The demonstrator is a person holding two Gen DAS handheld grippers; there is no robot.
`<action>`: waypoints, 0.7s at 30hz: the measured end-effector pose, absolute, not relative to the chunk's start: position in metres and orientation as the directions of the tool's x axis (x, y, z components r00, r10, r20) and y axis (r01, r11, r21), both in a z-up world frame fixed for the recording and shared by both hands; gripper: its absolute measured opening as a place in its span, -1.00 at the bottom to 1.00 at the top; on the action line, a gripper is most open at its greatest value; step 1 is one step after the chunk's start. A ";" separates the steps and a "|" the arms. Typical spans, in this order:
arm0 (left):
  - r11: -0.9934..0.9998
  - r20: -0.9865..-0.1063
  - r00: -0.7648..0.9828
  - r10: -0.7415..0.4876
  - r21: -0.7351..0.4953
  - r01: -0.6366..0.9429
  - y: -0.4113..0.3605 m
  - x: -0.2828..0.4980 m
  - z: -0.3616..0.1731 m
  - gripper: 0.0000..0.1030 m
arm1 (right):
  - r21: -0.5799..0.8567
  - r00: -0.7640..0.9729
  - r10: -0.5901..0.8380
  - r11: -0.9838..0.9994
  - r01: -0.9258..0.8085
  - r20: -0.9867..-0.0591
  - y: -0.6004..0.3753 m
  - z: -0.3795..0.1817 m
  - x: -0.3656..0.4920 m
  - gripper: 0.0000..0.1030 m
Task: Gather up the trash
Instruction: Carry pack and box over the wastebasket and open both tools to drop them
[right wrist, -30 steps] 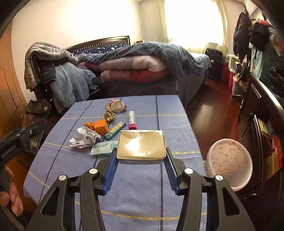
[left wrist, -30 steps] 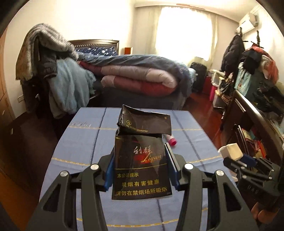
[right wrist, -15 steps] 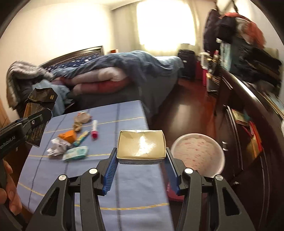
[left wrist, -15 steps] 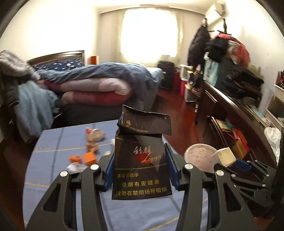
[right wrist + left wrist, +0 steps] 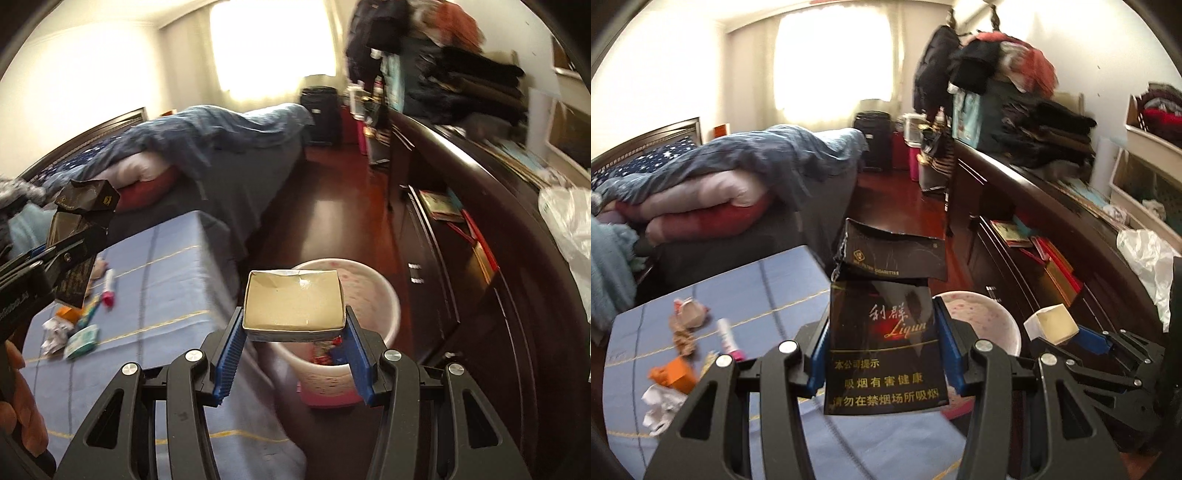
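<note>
My left gripper is shut on a black cigarette pack with its lid flipped open; the same pack shows at the left of the right wrist view. My right gripper is shut on a pale cardboard box, held above the near rim of a pink-speckled waste bin on the floor. In the left wrist view that box and the bin lie to the right of the pack. Loose trash stays on the blue tablecloth: crumpled paper, an orange box, a pink-capped tube.
A dark wooden dresser piled with clothes runs along the right, close beside the bin. A bed with heaped quilts stands behind the table. A tissue pack lies on the cloth. Red-brown floor runs between bed and dresser.
Both grippers have swung to the right off the table and rolled, each keeping its item. The waste bin has come under the right gripper, and the table has slid to the left.
</note>
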State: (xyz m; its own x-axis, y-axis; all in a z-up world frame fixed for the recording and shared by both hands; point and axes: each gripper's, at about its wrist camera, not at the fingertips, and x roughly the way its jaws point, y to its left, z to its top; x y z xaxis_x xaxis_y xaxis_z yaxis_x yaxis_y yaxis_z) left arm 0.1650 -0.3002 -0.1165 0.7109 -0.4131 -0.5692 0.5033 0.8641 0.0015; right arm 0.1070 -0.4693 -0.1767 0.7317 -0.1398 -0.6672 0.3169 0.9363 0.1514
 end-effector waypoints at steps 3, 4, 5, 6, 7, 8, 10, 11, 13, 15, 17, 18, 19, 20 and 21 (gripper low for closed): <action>0.843 -0.591 0.682 -0.431 0.007 0.538 -0.328 0.181 -0.130 -0.03 | 0.163 0.708 -0.153 0.920 0.357 -0.689 -0.490 -0.190 0.117 0.00; 0.837 -0.599 0.671 -0.437 0.002 0.547 -0.334 0.185 -0.134 -0.03 | 0.165 0.702 -0.156 0.916 0.366 -0.695 -0.496 -0.196 0.121 0.00; 0.828 -0.613 0.650 -0.449 -0.011 0.561 -0.343 0.193 -0.140 -0.03 | 0.167 0.699 -0.159 0.912 0.374 -0.697 -0.502 -0.201 0.125 0.00; 0.818 -0.627 0.630 -0.459 -0.022 0.574 -0.352 0.200 -0.147 -0.03 | 0.162 0.692 -0.165 0.910 0.381 -0.703 -0.505 -0.205 0.128 0.00; 0.815 -0.634 0.621 -0.461 -0.026 0.579 -0.359 0.205 -0.151 -0.03 | 0.155 0.685 -0.172 0.908 0.389 -0.708 -0.509 -0.210 0.134 0.00; 0.809 -0.642 0.608 -0.466 -0.030 0.587 -0.369 0.212 -0.158 -0.03 | 0.159 0.688 -0.172 0.907 0.389 -0.705 -0.513 -0.215 0.138 0.00; 0.798 -0.656 0.586 -0.475 -0.040 0.601 -0.385 0.225 -0.167 -0.02 | 0.163 0.682 -0.170 0.904 0.395 -0.711 -0.520 -0.223 0.146 0.00; 0.789 -0.668 0.564 -0.486 -0.057 0.612 -0.394 0.233 -0.172 -0.01 | 0.167 0.677 -0.167 0.902 0.399 -0.717 -0.524 -0.229 0.151 0.00; 0.767 -0.680 0.515 -0.522 -0.110 0.632 -0.407 0.247 -0.181 0.01 | 0.167 0.663 -0.167 0.897 0.409 -0.729 -0.532 -0.242 0.161 0.00; 0.748 -0.700 0.466 -0.541 -0.148 0.647 -0.423 0.261 -0.192 0.11 | 0.161 0.657 -0.173 0.895 0.415 -0.734 -0.537 -0.251 0.168 0.00; 0.733 -0.705 0.437 -0.558 -0.172 0.658 -0.433 0.269 -0.198 0.33 | 0.151 0.649 -0.181 0.894 0.421 -0.739 -0.541 -0.259 0.174 0.04; 0.724 -0.701 0.427 -0.571 -0.184 0.665 -0.436 0.271 -0.200 0.43 | 0.147 0.657 -0.190 0.895 0.422 -0.730 -0.542 -0.263 0.177 0.04; 0.722 -0.696 0.428 -0.577 -0.189 0.666 -0.439 0.274 -0.202 0.48 | 0.142 0.659 -0.197 0.894 0.424 -0.726 -0.542 -0.266 0.179 0.06; 0.722 -0.694 0.431 -0.577 -0.187 0.666 -0.440 0.275 -0.202 0.49 | 0.138 0.658 -0.203 0.893 0.428 -0.725 -0.544 -0.271 0.182 0.12; 0.720 -0.690 0.432 -0.581 -0.188 0.668 -0.441 0.276 -0.202 0.52 | 0.139 0.656 -0.203 0.892 0.430 -0.727 -0.546 -0.273 0.185 0.21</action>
State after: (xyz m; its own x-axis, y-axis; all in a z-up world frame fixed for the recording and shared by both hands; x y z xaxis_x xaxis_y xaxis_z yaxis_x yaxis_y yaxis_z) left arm 0.2762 -0.4406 -0.2016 0.4318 -0.5805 -0.6904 0.6675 0.7204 -0.1883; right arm 0.1848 -0.5464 -0.2734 0.6564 -0.2027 -0.7267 0.4298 0.8921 0.1394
